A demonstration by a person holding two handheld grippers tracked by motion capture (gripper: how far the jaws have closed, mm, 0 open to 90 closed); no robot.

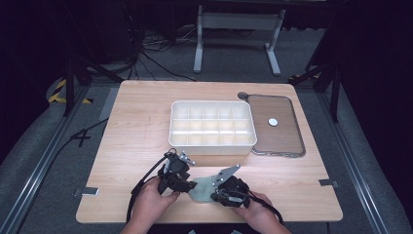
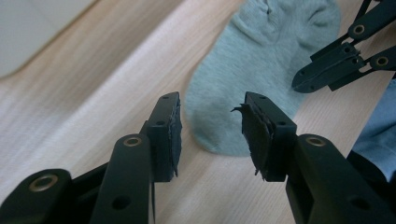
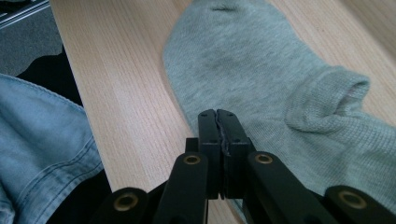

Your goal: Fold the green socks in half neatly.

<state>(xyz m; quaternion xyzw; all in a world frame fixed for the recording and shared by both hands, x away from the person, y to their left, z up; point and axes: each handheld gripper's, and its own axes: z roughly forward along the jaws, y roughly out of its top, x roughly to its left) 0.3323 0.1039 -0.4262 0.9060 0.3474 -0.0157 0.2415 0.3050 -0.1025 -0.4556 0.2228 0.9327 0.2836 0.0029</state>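
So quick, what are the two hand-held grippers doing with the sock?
Left hand-held gripper: open, jaws around the sock's end, not pressing.
Right hand-held gripper: shut at the sock's edge; a pinch cannot be told.

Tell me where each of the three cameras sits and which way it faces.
High view: above the person's side, looking forward and down on the table; both hands, left claw, right claw, divided tray.
Left gripper view: rides the left claw, jaws open, facing the sock.
Right gripper view: rides the right claw, jaws shut at the sock's edge; a denim sleeve shows.
Shared: sock and tabletop.
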